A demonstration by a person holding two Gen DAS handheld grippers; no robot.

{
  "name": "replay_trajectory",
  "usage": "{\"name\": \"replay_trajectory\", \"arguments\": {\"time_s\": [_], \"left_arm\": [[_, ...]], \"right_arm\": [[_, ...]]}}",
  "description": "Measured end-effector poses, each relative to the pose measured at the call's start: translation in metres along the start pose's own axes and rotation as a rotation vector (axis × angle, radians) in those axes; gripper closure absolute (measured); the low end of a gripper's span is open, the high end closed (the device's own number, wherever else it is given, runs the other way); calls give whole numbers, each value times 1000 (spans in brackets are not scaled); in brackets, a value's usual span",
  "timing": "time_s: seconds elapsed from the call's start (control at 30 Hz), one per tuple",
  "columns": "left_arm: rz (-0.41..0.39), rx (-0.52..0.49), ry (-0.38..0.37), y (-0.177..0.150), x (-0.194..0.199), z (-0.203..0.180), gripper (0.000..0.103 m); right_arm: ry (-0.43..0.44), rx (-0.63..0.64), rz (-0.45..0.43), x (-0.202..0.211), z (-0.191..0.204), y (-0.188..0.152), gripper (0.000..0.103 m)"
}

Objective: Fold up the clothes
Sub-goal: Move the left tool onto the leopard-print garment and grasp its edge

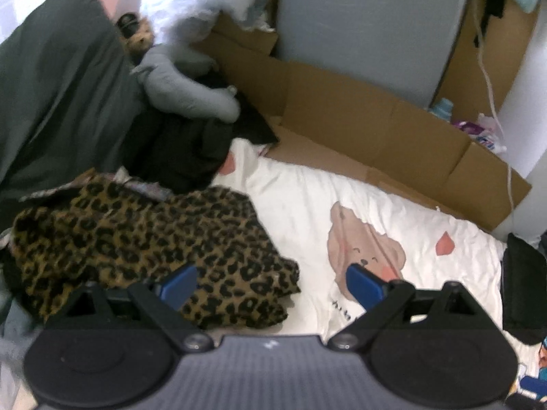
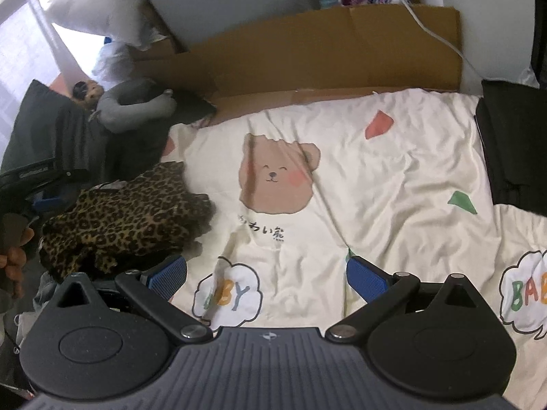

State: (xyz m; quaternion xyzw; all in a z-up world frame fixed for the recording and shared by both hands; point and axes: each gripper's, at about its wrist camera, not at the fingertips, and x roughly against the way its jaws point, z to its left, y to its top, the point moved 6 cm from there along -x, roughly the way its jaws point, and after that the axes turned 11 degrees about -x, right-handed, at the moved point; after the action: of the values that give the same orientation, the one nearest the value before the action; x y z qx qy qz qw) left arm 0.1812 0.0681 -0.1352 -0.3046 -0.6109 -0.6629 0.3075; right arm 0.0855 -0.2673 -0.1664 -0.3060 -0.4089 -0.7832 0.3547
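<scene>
A crumpled leopard-print garment (image 1: 150, 242) lies on the left side of a cream bedsheet with a bear print (image 1: 342, 205). My left gripper (image 1: 271, 282) is open and empty, just above the garment's right edge. In the right wrist view the leopard garment (image 2: 126, 218) lies at the left of the sheet (image 2: 376, 177). My right gripper (image 2: 266, 275) is open and empty, over the sheet to the right of the garment.
Dark clothes (image 1: 184, 147) and a grey plush toy (image 1: 184, 82) pile up behind the garment, next to a dark pillow (image 1: 58, 78). Flattened cardboard (image 1: 376, 130) lines the far bed edge. A folded black item (image 2: 512, 143) sits at the right. A hand (image 2: 13, 259) shows at left.
</scene>
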Motion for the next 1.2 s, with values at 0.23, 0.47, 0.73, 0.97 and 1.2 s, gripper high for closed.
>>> {"name": "replay_trajectory", "arguments": {"time_s": [0.23, 0.47, 0.73, 0.97, 1.2], "left_arm": [[-12, 59, 55, -9, -27, 20, 7], [-19, 131, 91, -31, -51, 47, 7], [12, 285, 109, -65, -72, 91, 7], [32, 352, 114, -93, -85, 111, 7], [43, 440, 36, -109, -110, 112, 13]], "right_arm": [[-15, 94, -38, -15, -5, -5, 0], [-54, 137, -34, -30, -11, -13, 0], [-64, 124, -76, -30, -10, -18, 0], [-44, 147, -39, -41, 5, -35, 0], [-21, 182, -10, -54, 24, -50, 0]]}}
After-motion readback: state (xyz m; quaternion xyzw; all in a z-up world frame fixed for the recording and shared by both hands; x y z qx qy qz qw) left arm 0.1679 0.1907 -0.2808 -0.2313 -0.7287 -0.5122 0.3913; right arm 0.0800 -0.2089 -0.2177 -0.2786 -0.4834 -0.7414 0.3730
